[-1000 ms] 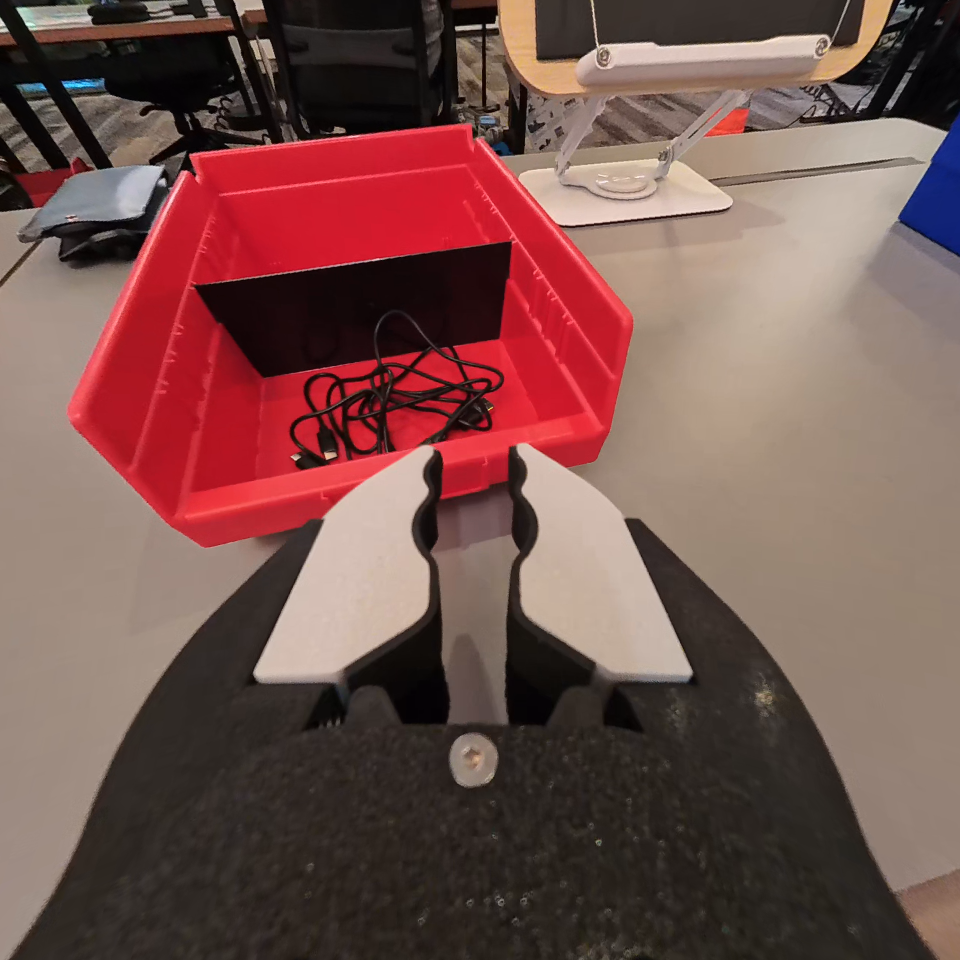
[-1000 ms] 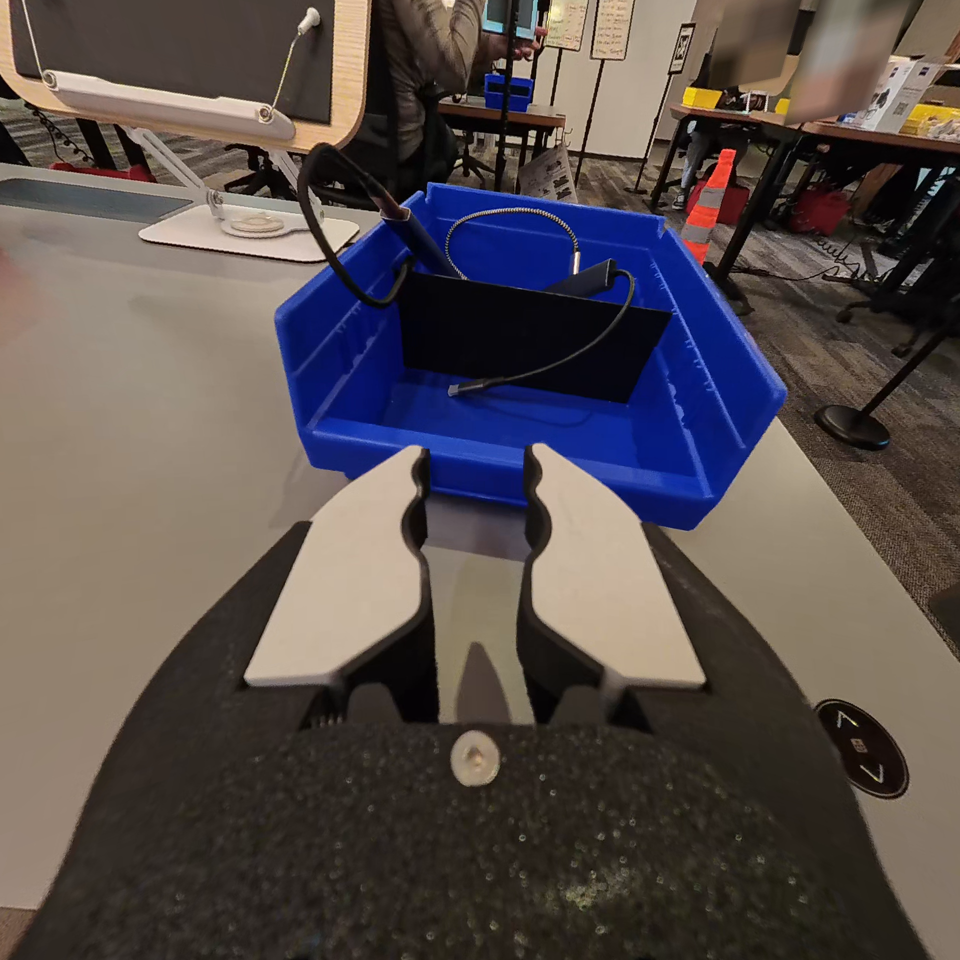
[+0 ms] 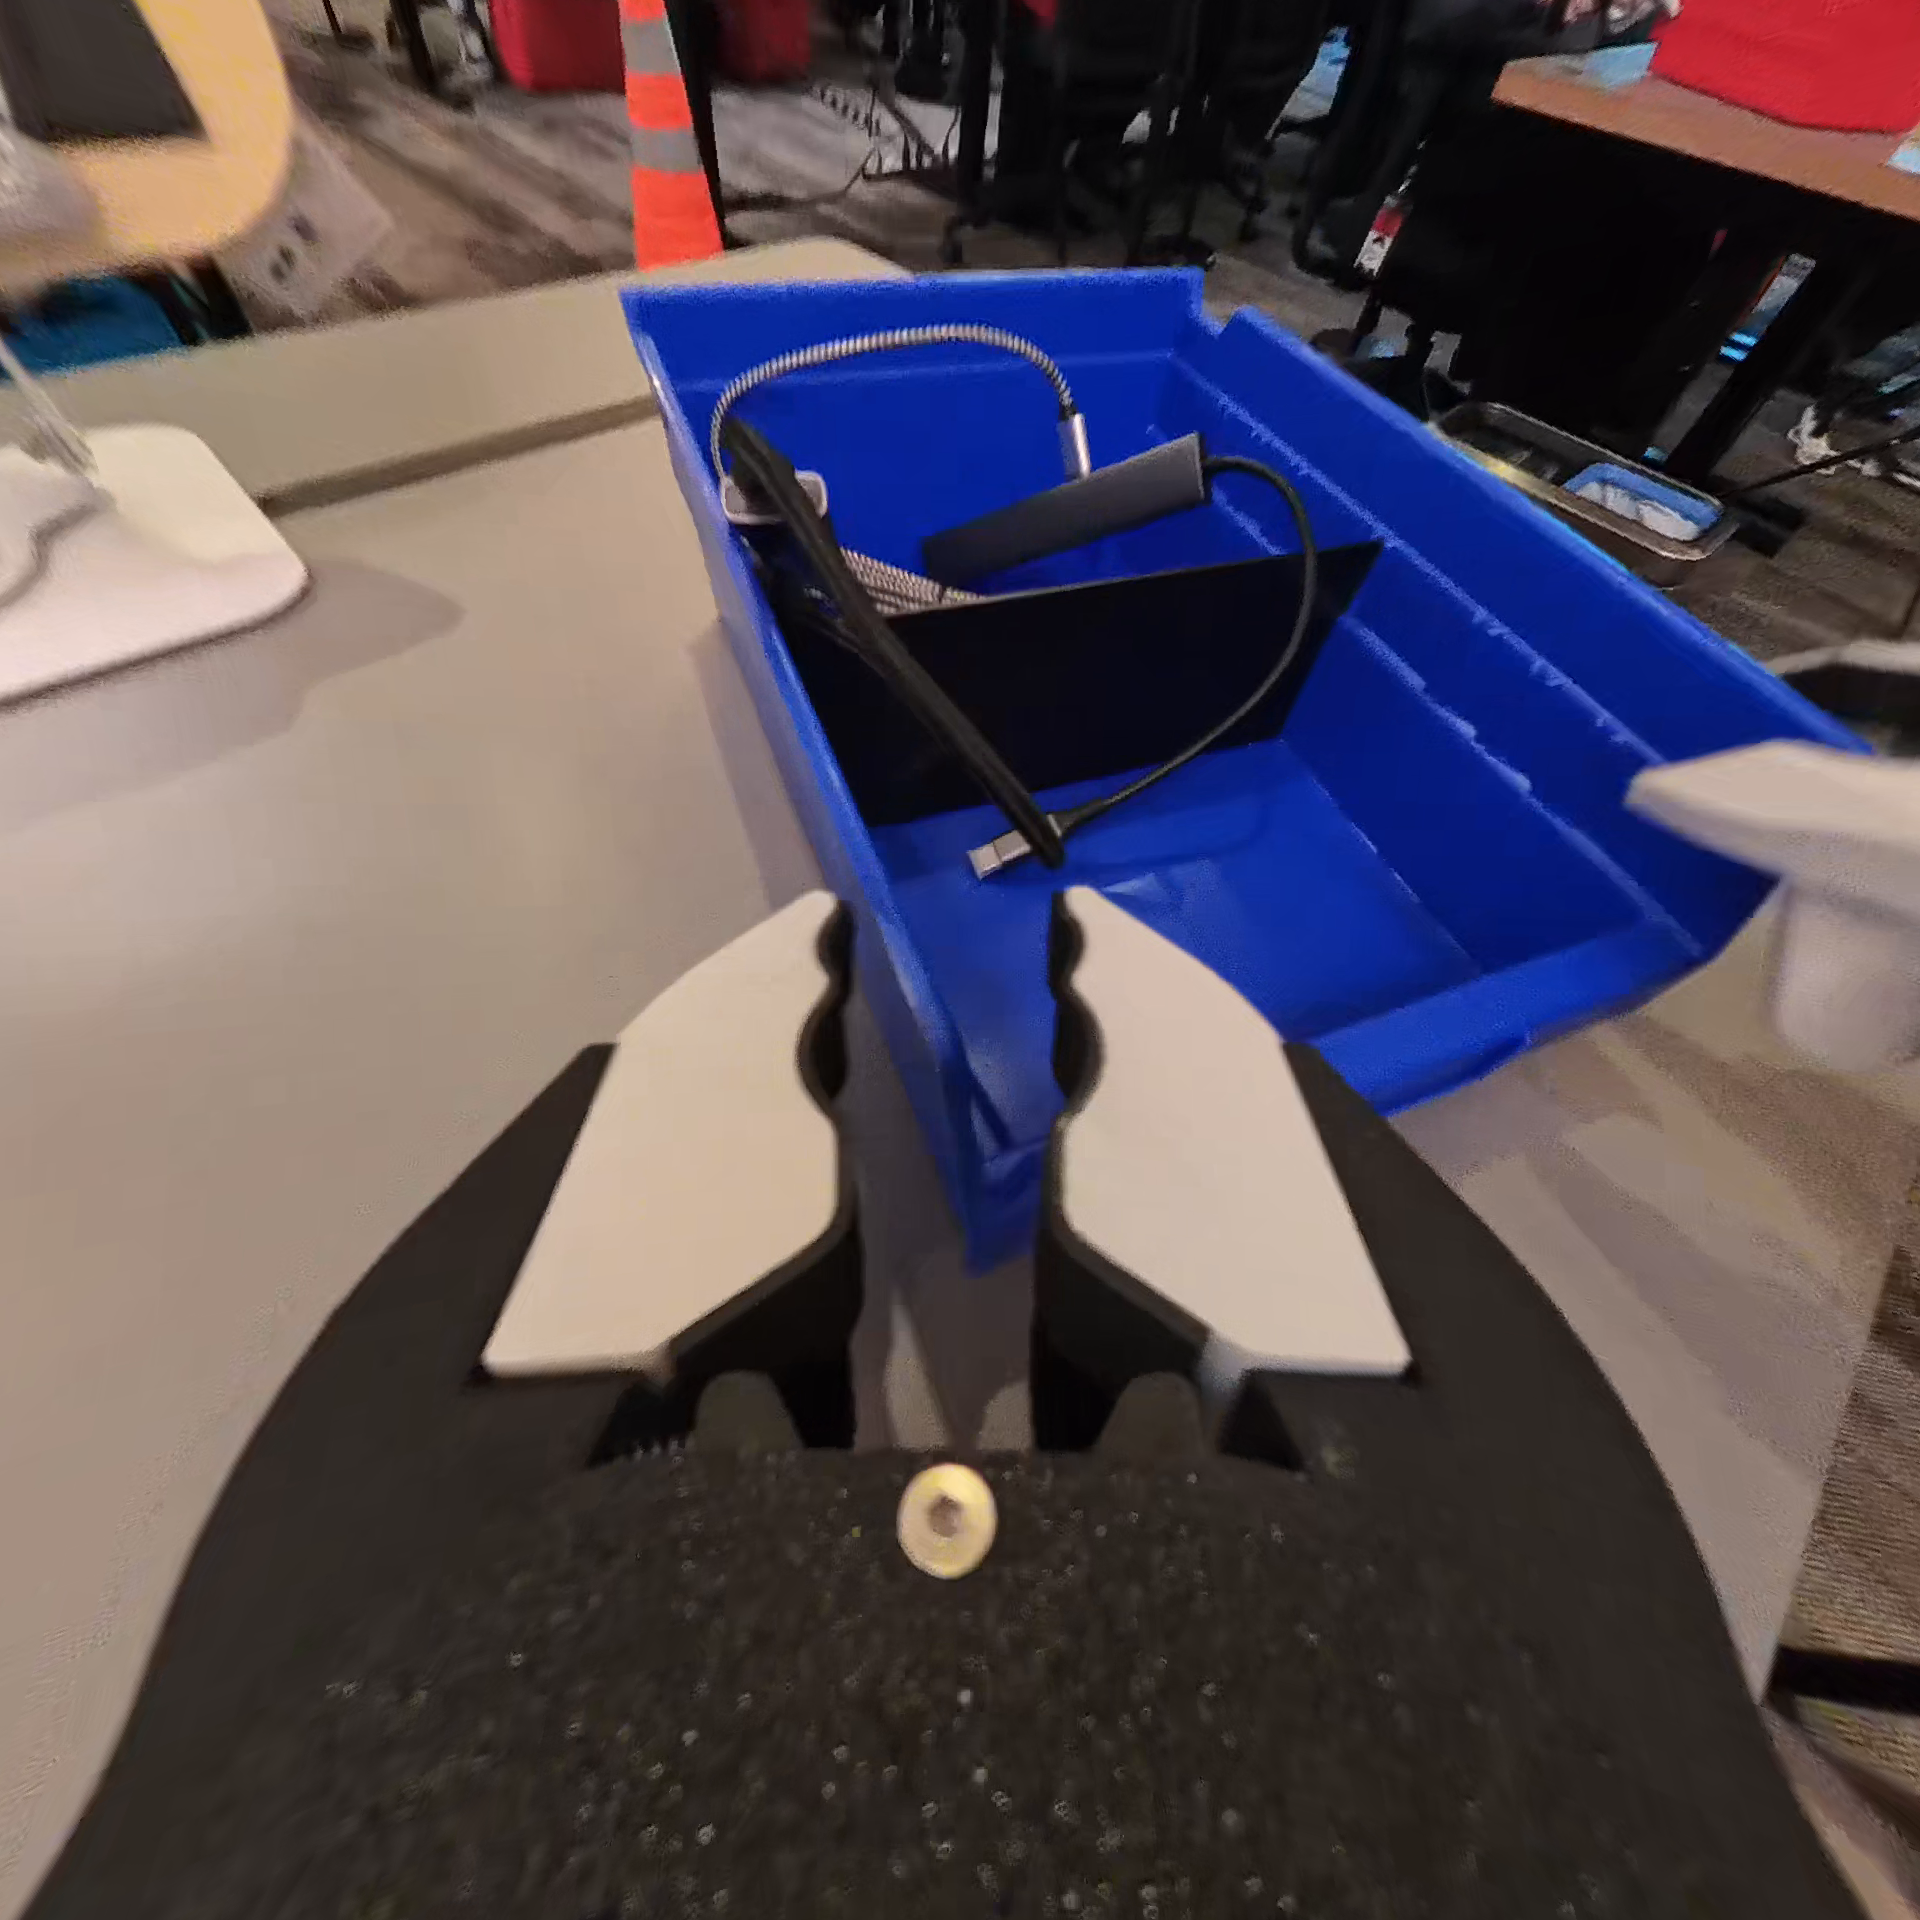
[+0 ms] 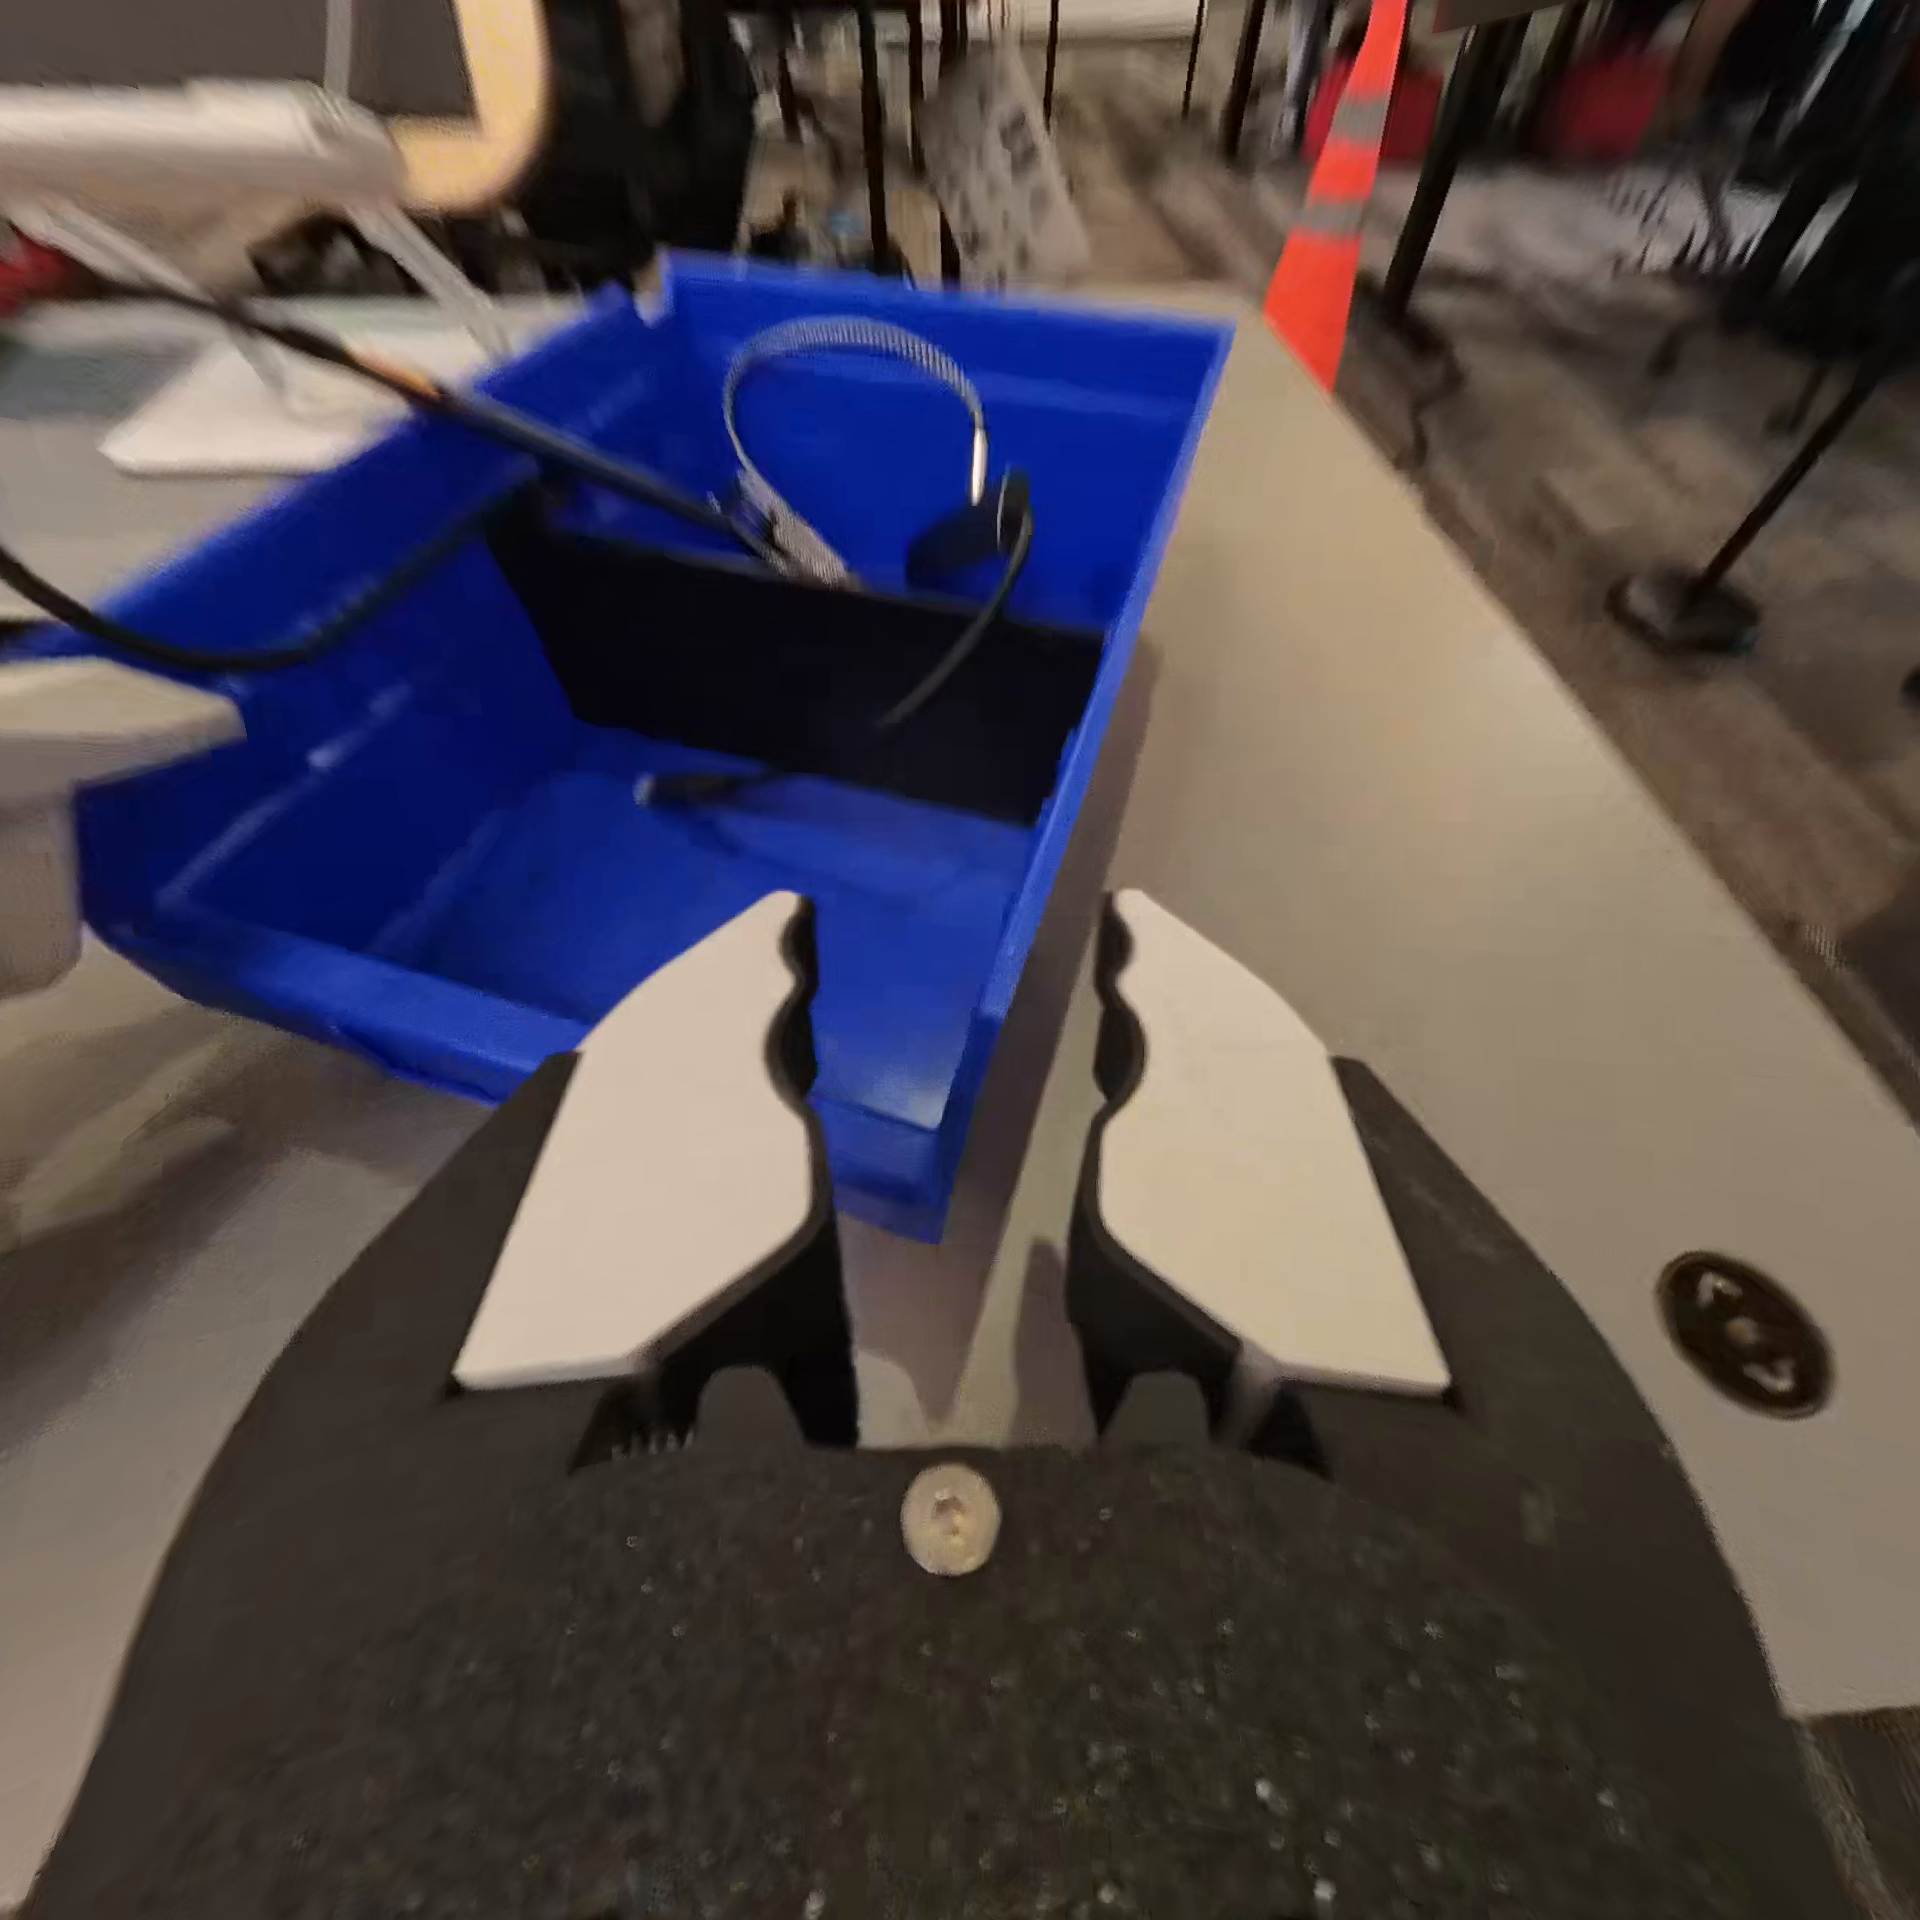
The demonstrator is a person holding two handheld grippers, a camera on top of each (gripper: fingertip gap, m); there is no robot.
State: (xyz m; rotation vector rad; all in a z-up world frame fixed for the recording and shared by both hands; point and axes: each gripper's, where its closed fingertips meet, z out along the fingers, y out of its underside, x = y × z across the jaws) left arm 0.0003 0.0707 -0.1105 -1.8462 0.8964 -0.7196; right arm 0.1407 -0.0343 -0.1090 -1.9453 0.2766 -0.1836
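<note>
The grey table (image 3: 416, 883) carries a blue bin (image 3: 1558, 665). The left gripper (image 3: 948, 920) straddles its near-left wall, jaws narrowly parted, empty; the right gripper (image 4: 956, 914), wider and empty, brackets the near-right corner. Beyond both, a black divider (image 3: 1091, 665), then a thin black cable (image 3: 1226, 717) draped over it. Closing squarely on each wall looks wisest.

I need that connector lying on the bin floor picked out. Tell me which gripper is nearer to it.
Left. The left gripper straddles the blue bin wall just short of the silver connector. The right gripper is at the bin's opposite front corner, farther away.
</note>
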